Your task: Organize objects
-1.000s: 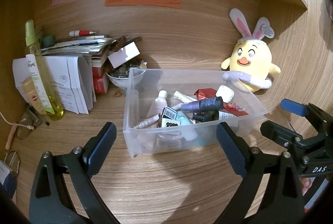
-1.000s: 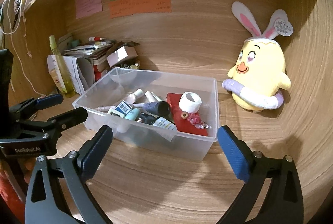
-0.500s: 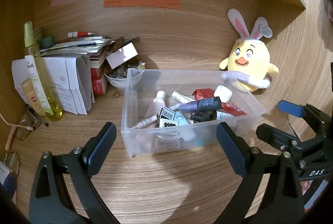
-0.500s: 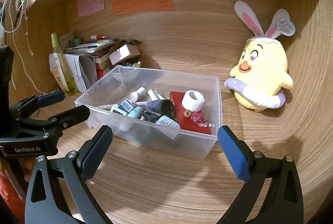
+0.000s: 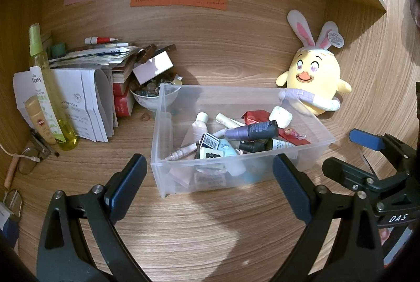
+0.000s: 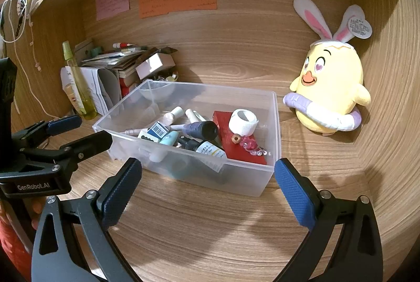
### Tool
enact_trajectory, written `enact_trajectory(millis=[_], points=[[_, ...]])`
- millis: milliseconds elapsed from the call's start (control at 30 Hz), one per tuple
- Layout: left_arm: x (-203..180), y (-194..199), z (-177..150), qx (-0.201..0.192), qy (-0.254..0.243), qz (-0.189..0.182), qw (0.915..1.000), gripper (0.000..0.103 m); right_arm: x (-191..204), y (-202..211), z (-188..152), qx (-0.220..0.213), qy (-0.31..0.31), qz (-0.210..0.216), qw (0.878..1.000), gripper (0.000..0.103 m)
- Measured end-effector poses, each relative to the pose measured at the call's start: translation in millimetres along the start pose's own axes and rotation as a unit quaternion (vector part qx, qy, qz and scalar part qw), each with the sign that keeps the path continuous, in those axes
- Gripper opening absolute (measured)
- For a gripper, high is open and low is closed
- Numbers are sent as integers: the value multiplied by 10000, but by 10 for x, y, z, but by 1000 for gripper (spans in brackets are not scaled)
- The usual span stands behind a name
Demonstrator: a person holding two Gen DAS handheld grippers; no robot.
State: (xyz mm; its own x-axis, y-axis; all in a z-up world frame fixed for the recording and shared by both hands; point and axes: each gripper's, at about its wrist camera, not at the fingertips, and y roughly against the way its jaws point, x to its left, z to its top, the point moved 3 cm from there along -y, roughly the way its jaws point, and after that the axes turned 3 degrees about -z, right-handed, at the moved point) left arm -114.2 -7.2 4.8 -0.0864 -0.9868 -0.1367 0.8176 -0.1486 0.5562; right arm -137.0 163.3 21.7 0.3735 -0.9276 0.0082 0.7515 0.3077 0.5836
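Left tool: we held it released, empty — before the clear bin.
Right tool: also released, empty.
Bin: on the worktop, bottles already gathered inside — we judged, to keep them together.
Plush chick: leaned beside the bin.
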Motion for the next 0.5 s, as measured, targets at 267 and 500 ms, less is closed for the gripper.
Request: enact_trajectory(millis=[267, 500], points=[[6, -1, 2, 1, 1, -13, 10000, 98, 6, 7, 3, -4, -1, -6, 10000, 101], [1, 2, 2, -3, 6, 1, 10000, 98, 16, 19, 0, -22, 8, -3, 10000, 101]])
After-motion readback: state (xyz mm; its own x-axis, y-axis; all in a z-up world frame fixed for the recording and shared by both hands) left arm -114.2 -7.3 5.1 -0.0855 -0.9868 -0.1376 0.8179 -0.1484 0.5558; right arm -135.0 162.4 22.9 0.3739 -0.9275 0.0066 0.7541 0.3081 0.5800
